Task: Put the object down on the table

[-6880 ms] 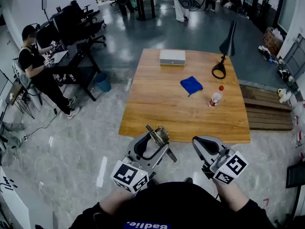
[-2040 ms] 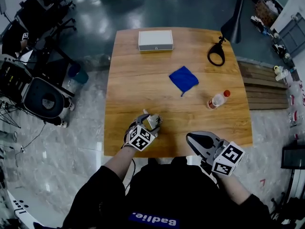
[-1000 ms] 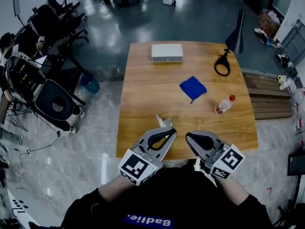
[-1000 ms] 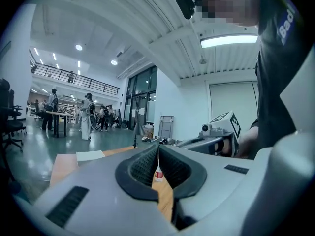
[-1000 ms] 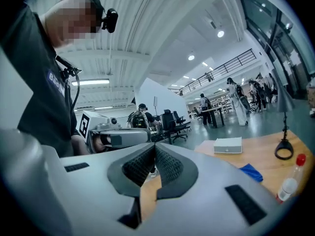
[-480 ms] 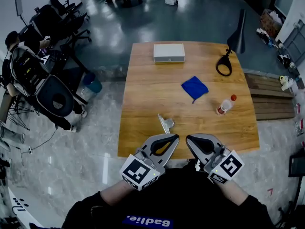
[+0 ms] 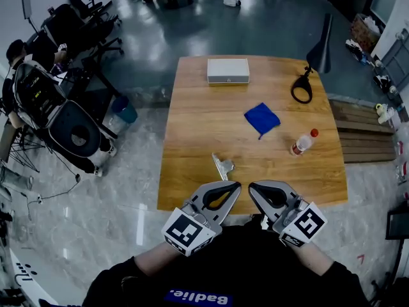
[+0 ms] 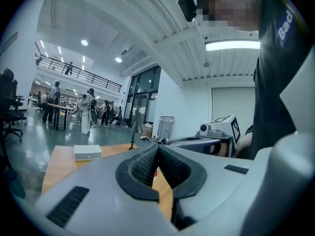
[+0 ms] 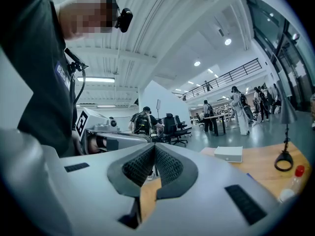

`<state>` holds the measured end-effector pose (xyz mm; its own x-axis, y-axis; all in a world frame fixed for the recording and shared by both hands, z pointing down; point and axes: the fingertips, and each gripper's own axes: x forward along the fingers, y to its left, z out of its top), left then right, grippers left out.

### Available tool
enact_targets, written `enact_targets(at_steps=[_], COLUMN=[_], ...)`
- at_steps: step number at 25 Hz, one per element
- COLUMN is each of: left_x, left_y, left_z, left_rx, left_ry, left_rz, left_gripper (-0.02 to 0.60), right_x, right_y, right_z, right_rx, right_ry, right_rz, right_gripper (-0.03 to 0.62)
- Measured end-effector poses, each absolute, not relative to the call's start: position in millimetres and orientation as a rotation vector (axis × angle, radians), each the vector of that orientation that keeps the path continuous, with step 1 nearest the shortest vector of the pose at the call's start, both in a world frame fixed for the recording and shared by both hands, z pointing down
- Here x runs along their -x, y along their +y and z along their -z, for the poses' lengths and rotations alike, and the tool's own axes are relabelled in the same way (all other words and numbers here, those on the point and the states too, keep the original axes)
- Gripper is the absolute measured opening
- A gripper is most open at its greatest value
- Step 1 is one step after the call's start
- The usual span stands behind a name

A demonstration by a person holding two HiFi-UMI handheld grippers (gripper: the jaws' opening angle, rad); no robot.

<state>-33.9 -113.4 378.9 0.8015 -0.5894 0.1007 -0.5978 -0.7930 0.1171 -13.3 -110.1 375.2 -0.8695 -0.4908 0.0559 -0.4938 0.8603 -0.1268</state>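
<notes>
A small metal object [image 7: 223,167], looking like a clip though too small to name for certain, is lying flat on the wooden table [image 7: 192,120]. It is sitting on the person's side of the blue cloth [image 7: 261,119] and to that cloth's left, well apart from it, with nothing touching it. The task therefore appears to be done.

The left gripper [image 7: 235,185] and the right gripper [image 7: 253,185] are hovering side by side, nearer the person than the cloth and the object. They are hanging about over the table's near edge, tips almost meeting. In both gripper views the ribbed pads [image 8: 142,166] are pressing together on nothing at all; both tools are carrying no load.

The object's long axis is running roughly away from the person, leaning slightly to the left, so it is slanting away from the cloth. Its slimmer end is pointing at the far side of the table, and its broader end is facing the grippers.

The likely risk is a stray nudge. The piece is resting on smooth wood just ahead of the left gripper's tips, closer to the near edge than the cloth is. A careless forward swing of that gripper could send it skidding or push it over the edge.
</notes>
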Motion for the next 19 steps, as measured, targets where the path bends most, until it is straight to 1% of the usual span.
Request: enact_targets(at_steps=[19], left_x=[31], left_y=[-118], left_z=[-393], left_rx=[-2.804], left_ry=[-0.940], left_rz=[-0.120], left_gripper=[0.009], right_x=[10], right_y=[-114], right_z=[-380], right_rx=[-0.782], right_ry=[-2.998], right_rz=[-0.234], right_gripper=[0.005])
